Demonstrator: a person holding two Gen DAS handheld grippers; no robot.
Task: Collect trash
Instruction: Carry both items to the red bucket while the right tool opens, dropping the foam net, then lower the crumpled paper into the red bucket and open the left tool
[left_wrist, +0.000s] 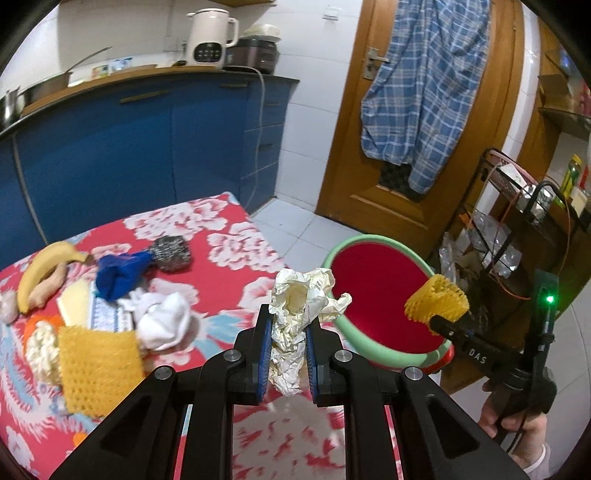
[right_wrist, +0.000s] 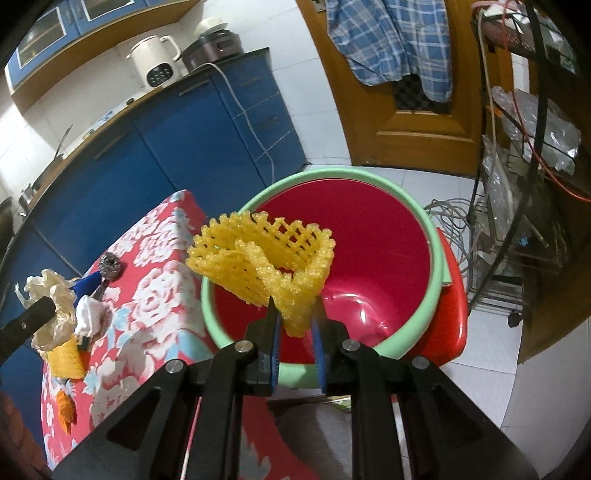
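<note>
Floral red tablecloth (left_wrist: 229, 236) before blue cabinets (left_wrist: 129, 147), white floor tiles (left_wrist: 295, 229).

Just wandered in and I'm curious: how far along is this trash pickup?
Early on, it seems. The red bin looks empty inside, so nothing is dropped yet. In hand: the right gripper holds a yellow foam net over the bin, and the left gripper holds a crumpled paper beside it. Left on the table: another foam net, white tissue and a blue wrapper.
</note>
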